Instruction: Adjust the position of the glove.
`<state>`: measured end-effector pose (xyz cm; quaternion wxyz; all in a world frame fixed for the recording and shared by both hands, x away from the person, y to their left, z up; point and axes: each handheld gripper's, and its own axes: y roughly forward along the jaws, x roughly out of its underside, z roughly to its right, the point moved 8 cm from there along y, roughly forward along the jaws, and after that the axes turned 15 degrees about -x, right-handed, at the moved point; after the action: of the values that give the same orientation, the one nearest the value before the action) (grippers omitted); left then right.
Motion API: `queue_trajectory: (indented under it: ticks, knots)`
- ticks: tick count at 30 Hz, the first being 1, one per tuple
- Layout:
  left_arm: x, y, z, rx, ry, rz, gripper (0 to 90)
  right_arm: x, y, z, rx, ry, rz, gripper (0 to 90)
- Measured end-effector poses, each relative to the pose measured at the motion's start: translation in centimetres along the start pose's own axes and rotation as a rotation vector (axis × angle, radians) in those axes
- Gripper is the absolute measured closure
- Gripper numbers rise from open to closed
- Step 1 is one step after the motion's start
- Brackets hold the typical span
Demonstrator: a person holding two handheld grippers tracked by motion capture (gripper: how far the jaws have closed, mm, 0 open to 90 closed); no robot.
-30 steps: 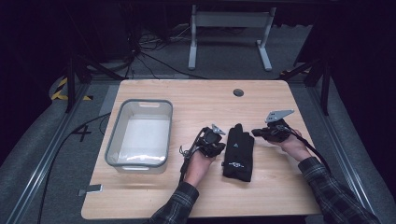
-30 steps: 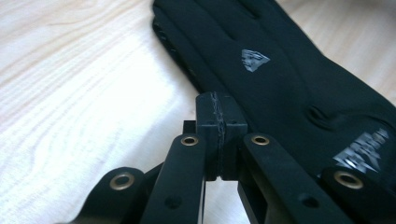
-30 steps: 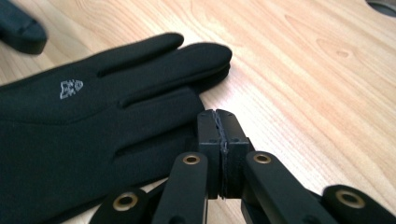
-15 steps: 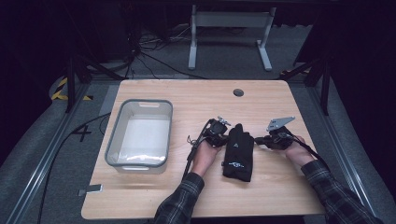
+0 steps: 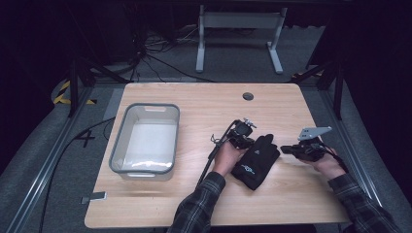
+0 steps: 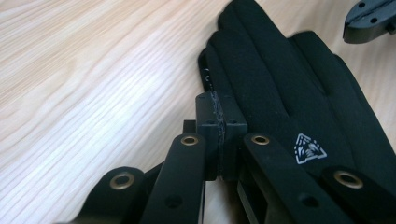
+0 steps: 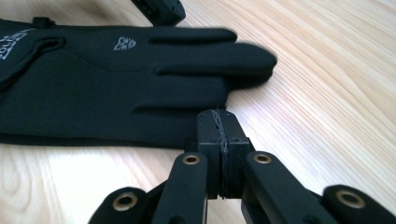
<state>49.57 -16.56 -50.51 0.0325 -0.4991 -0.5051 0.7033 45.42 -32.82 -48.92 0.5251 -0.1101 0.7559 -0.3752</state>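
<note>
1. High view: grey bin [image 5: 145, 141] near table's [image 5: 194, 104] left edge.
2. My left gripper [image 5: 244, 141] clenched empty, beside glove [image 5: 256, 160].
3. Glove right of centre; soft, light, pinch the cuff.
4. My right gripper [image 5: 286, 149] clenched empty.

Glove [image 5: 256, 158] is plain black with a little white logo, and both my grippers, left [image 5: 241, 138] and right [image 5: 290, 149], are black too. My sleeves [image 5: 200, 206] are dark plaid. Table [image 5: 204, 104] is light wood grain, bin [image 5: 120, 141] is grey with a whitish inside.
</note>
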Motion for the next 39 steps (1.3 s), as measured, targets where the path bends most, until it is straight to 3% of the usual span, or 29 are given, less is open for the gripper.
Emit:
queue_trajectory:
  ticks: [5, 10, 13, 17, 22, 27, 35, 39]
  knots:
    - [-0.6, 0.6, 1.5, 0.025, 0.021, 0.0, 89.6, 1.7, -1.7, -0.1, 0.034, 0.03, 0.019, 86.4]
    - [-0.4, -0.4, 1.3, 0.026, 0.026, -0.003, 84.4, 2.9, -2.7, -0.5, 0.054, 0.052, 0.032, 78.1]
    - [-0.2, -1.7, 1.1, 0.028, 0.029, 0.004, 74.0, 3.6, -3.1, -0.8, 0.08, 0.066, 0.038, 63.5]
    - [0.4, -3.4, 1.5, 0.042, 0.036, 0.012, 50.4, 4.7, -3.1, -1.2, 0.112, 0.096, 0.031, 44.0]
    - [1.5, -3.9, 2.6, 0.085, 0.06, -0.015, 31.9, 5.7, -2.9, -1.6, 0.129, 0.128, 0.018, 32.0]
    - [2.4, -3.6, 3.7, 0.079, 0.084, -0.032, 17.7, 6.5, -2.2, -2.4, 0.114, 0.126, -0.011, 20.2]
    - [3.3, -2.2, 4.9, 0.064, 0.159, -0.07, 14.4, 6.4, -1.7, -2.3, 0.113, 0.099, 0.007, 16.5]
    - [3.5, -1.8, 5.2, 0.054, 0.176, -0.084, 14.3, 6.4, -1.6, -2.3, 0.111, 0.095, 0.018, 14.8]
